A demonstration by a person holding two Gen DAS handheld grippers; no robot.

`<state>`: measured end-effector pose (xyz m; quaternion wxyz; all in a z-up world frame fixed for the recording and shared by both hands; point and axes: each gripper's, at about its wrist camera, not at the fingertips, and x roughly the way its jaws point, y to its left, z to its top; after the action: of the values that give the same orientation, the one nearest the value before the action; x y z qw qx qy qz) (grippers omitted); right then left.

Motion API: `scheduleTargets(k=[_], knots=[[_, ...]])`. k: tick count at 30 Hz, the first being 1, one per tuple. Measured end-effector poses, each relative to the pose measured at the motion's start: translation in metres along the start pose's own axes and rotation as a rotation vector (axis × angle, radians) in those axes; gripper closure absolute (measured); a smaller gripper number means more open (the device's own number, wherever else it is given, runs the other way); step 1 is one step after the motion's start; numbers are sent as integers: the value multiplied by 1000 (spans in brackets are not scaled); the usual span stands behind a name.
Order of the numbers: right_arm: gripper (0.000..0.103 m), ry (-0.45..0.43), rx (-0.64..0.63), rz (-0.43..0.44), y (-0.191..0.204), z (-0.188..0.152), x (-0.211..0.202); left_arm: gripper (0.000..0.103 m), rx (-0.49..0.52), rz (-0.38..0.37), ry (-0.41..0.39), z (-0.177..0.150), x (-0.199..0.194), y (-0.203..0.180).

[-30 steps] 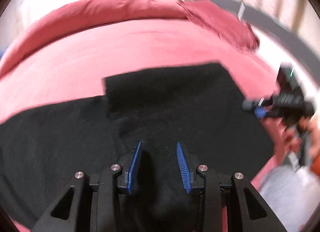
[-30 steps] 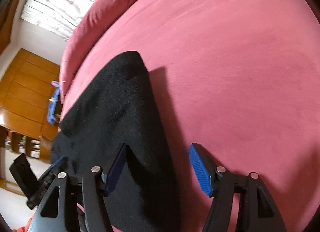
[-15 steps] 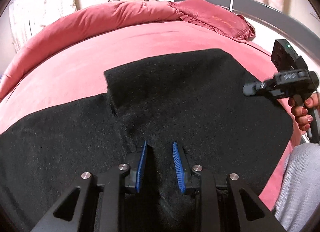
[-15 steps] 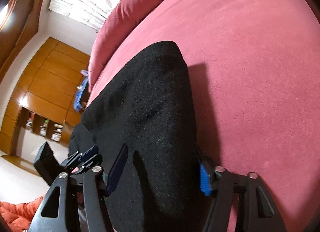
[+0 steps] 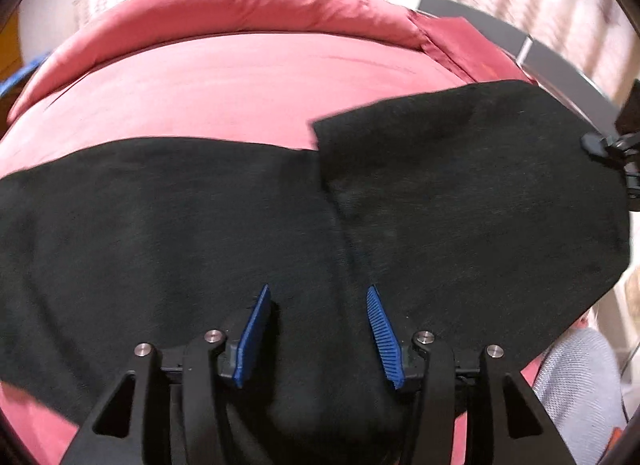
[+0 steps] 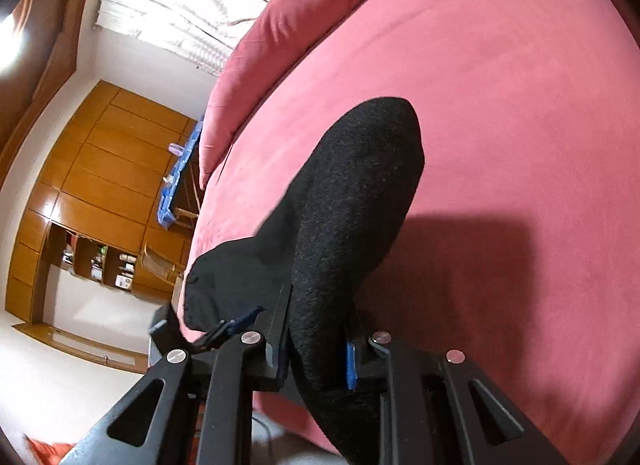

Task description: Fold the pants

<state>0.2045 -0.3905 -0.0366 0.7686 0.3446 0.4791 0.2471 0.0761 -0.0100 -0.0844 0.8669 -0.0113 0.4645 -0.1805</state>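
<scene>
Black pants (image 5: 200, 225) lie across a pink bed (image 5: 240, 85), with one folded part (image 5: 460, 169) lying on top at the right. My left gripper (image 5: 319, 289) hovers low over the pants near the fold's edge. Its jaws are opening and the blue pads (image 5: 256, 329) press on nothing. In the right wrist view my right gripper (image 6: 316, 333) is closing on a bunched edge of the pants (image 6: 352, 193), and the cloth sits pinched between the pads and raised off the bed (image 6: 500, 85). That gripper also shows at the right edge of the left wrist view (image 5: 612, 149).
A long red bolster (image 5: 240, 13) and a dark red cushion (image 5: 460, 45) lie along the far side, with a grey headboard (image 5: 560, 65) behind. A person's grey-clad leg (image 5: 572, 385) is at the lower right. Wooden cabinets (image 6: 100, 185) and curtains (image 6: 180, 5) stand beyond the bed.
My right gripper has closed on the pants' edge and risen with it. My left gripper has slid left over the pants; its jaws narrowed, then widened.
</scene>
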Motion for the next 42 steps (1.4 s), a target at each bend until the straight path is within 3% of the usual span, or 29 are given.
scheduleTargets(k=[4, 10, 16, 17, 18, 19, 20, 22, 23, 24, 26, 28, 31, 33, 35, 38, 40, 42], knots=[[85, -2, -11, -7, 69, 9, -1, 43, -88, -2, -20, -1, -28, 50], [86, 22, -103, -18, 180, 7, 29, 41, -288, -44, -92, -9, -72, 138], [86, 82, -145, -15, 281, -4, 121, 35, -524, -77, -179, -26, -101, 219], [87, 91, -151, -13, 298, -9, 148, 35, -578, -104, -185, -30, -103, 233], [88, 92, -162, -21, 310, -14, 172, 36, -646, -180, -197, -36, -104, 251], [88, 92, -169, -29, 323, -19, 197, 37, -696, -241, -199, -40, -104, 266], [96, 110, -170, -27, 338, -27, 234, 39, -720, -273, -198, -43, -104, 271], [95, 146, -154, 53, 354, -40, 290, 73, -749, -242, -175, -51, -106, 287], [89, 170, -136, 133, 360, -49, 320, 73, -750, -226, -160, -54, -106, 295], [77, 209, -142, 192, 365, -57, 348, 73, -772, -263, -163, -60, -108, 305], [73, 274, -169, 198, 373, -67, 377, 71, -814, -280, -188, -66, -113, 316], [73, 302, -201, 264, 375, -74, 378, 47, -809, -273, -237, -68, -122, 322], [70, 217, -245, 273, 345, -72, 329, 38, -765, -296, -347, -64, -142, 320], [67, 141, -242, 245, 325, -69, 301, 36, -715, -322, -346, -54, -142, 308], [65, 68, -249, 127, 286, -71, 265, 35, -611, -290, -279, -37, -136, 288], [65, 49, -268, -78, 236, -82, 236, 34, -469, -203, -107, -32, -112, 258], [65, 33, -260, -194, 200, -96, 216, 34, -425, -177, -5, -35, -97, 247], [65, 34, -225, -238, 173, -107, 204, 34, -416, -157, 67, -41, -84, 240]])
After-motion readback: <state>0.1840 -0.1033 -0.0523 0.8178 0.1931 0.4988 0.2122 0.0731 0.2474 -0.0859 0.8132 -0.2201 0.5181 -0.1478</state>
